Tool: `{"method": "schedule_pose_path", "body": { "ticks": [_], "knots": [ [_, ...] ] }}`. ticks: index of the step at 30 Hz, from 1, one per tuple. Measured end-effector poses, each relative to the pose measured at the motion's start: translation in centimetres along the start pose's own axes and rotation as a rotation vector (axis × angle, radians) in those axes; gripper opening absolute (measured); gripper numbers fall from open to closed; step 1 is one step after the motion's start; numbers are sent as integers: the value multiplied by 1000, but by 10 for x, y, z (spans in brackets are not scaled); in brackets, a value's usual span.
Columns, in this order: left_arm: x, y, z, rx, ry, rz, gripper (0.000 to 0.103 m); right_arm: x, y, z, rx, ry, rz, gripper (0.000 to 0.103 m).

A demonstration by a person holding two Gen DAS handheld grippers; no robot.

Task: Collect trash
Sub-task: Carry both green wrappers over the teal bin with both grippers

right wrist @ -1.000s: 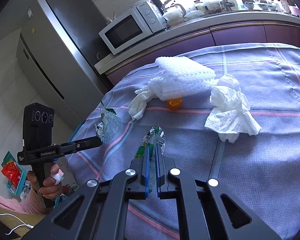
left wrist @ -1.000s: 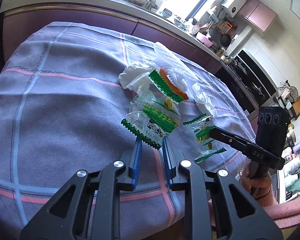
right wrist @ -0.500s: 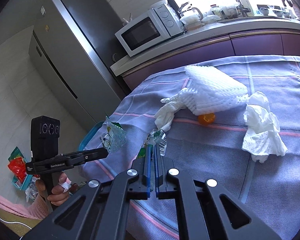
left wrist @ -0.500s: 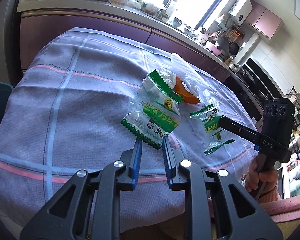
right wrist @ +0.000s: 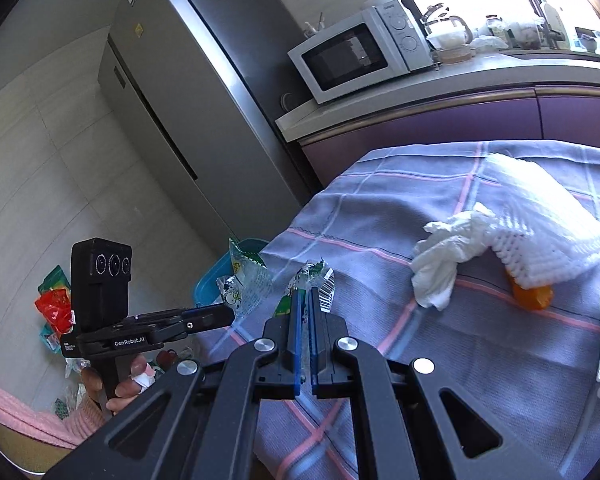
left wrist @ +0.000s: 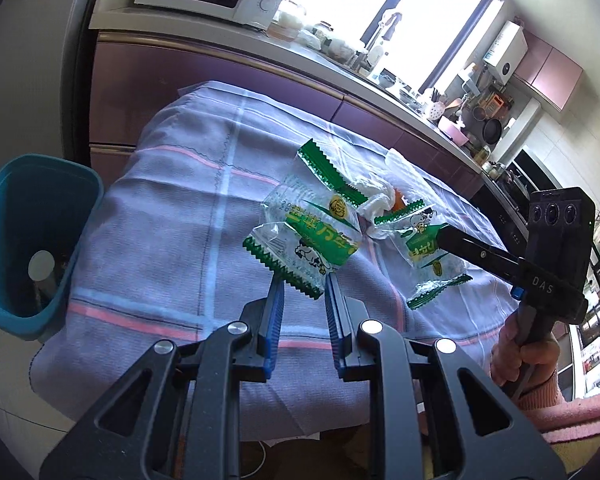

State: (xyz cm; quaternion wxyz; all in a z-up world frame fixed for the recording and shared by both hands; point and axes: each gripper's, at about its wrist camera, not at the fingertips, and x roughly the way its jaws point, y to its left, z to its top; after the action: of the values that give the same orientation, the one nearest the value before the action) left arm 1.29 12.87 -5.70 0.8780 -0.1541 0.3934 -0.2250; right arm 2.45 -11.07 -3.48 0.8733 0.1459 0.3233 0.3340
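the left tongs [left wrist: 302, 300] are clamped on the sawtooth edge of a clear wrapper [left wrist: 304, 236] with green trim, a yellow round logo, a cow drawing and large yellow-green characters that i cannot read; faint digits starting "202" sit near its top. the wrapper is held up above the counter [left wrist: 172, 216], which is covered in a lilac cloth with pink and pale blue lines. the right tongs [right wrist: 304, 300] are pressed together on a second wrapper [right wrist: 318, 280] of the same kind, smaller and crumpled, with a barcode strip showing beside the blue pads; in the left view it hangs from the black fingers with the cow and green edge facing the camera [left wrist: 424, 252]. the right handle reads "das" in the left view, and the left handle reads "genrobot.ai" in the right view. each handle is gripped from below by a hand [left wrist: 524, 360] coming out of a pink sleeve [left wrist: 572, 404]; the left hand [right wrist: 120, 380] has a white wrap on one finger. both tools point forward and downward over the near edge of the cloth, side by side and close to each other. a teal bin [left wrist: 28, 240] stands on the floor just left of the counter. on the cloth farther back lie a crumpled tissue [right wrist: 444, 264], a white foam net [right wrist: 540, 232] and an orange piece [right wrist: 530, 294] peeking from under the net. a white microwave [right wrist: 360, 52] sits on the ledge behind; its small brand mark is too fine to read.
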Motion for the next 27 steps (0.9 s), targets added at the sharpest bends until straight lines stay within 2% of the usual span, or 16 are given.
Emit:
{"method": "schedule_pose_path", "body": {
  "ticks": [12, 20, 27],
  "knots": [
    [-54, 47, -4, -97, -89, 109, 21, 54, 33, 26, -67, 74, 115, 2],
    [-78, 86, 5, -166, -141, 199, 21, 93, 62, 43, -130, 119, 167, 2],
    [-87, 122, 11, -216, -152, 279, 21, 129, 82, 53, -166, 166, 203, 2]
  ]
}}
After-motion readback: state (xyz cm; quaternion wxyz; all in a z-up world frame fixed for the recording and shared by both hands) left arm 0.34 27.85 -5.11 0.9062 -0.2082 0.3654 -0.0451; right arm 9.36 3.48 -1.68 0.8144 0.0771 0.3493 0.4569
